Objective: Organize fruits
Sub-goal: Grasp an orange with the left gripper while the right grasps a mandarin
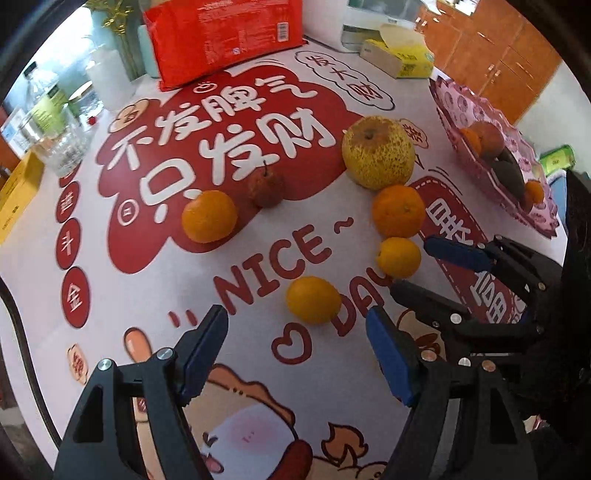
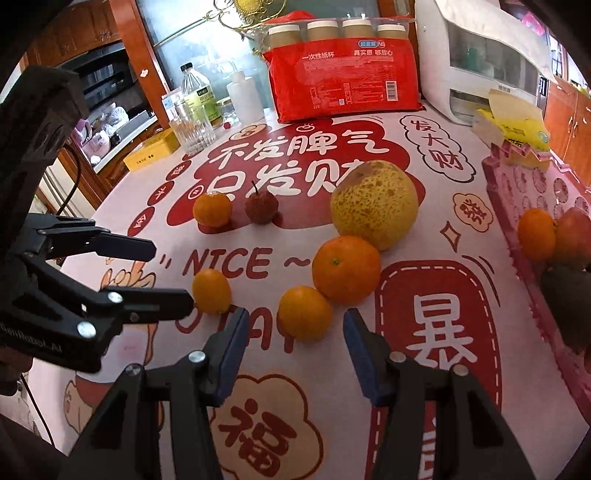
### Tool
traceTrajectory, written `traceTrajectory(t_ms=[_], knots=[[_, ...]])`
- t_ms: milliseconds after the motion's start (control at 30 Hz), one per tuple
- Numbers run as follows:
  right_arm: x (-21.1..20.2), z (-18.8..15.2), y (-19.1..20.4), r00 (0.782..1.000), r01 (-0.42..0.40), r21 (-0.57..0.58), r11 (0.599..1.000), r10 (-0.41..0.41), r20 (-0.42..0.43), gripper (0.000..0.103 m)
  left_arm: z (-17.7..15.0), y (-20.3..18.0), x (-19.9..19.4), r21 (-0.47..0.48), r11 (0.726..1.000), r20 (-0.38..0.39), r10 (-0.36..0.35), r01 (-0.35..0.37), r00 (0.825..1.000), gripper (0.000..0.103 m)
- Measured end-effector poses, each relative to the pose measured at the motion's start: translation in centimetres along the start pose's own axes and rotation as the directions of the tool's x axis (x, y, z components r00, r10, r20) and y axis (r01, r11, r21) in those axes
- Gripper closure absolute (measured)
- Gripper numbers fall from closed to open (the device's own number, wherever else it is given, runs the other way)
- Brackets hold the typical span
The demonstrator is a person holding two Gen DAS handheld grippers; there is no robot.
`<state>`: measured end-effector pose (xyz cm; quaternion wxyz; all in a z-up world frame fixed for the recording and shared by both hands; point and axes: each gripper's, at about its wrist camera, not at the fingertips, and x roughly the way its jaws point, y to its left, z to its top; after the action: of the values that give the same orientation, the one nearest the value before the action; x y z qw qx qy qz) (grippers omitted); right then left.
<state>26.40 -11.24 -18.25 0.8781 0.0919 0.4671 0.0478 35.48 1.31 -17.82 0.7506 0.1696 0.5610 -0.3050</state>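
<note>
So the right gripper (image 2: pixel 295 332), jaws spread and empty, sits nearest the small round orange citrus (image 2: pixel 304 313), dead ahead between its fingers; the left gripper (image 1: pixel 295 332) hangs open too.

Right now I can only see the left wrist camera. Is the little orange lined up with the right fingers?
Observer: Yes. In the right wrist view the small orange sits just ahead of the open right gripper, roughly centred between its fingers.
Operator: What's inside the red bag?
Observer: Four stacks of paper cups show through the clear top of the red pack.
Operator: Is anything printed under that gripper?
Observer: A big red 福 character, on a cloud shape.
</note>
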Motion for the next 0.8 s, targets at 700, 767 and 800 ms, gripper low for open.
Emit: traceTrajectory(t_ms=[700, 767, 800], knots=[[1.5, -0.1, 0.2, 0.999, 0.037, -0.057, 0.998, -0.037, -0.007, 0.069, 0.6, 0.6, 3.0, -0.016, 0.996, 0.023, -0.092, 0.092, 0.996, 0.061], [1.5, -0.1, 0.2, 0.999, 0.037, -0.059, 0.998, -0.038, -0.007, 0.069, 0.6, 0.4, 3.0, -0.015, 0.995, 0.023, -0.099, 0.099, 0.995, 0.067], [1.4, -0.1, 0.2, 0.999, 0.040, -0.060, 0.997, -0.040, -0.007, 0.069, 0.6, 0.3, 2.9, -0.013, 0.995, 0.024, -0.099, 0.100, 0.995, 0.067]])
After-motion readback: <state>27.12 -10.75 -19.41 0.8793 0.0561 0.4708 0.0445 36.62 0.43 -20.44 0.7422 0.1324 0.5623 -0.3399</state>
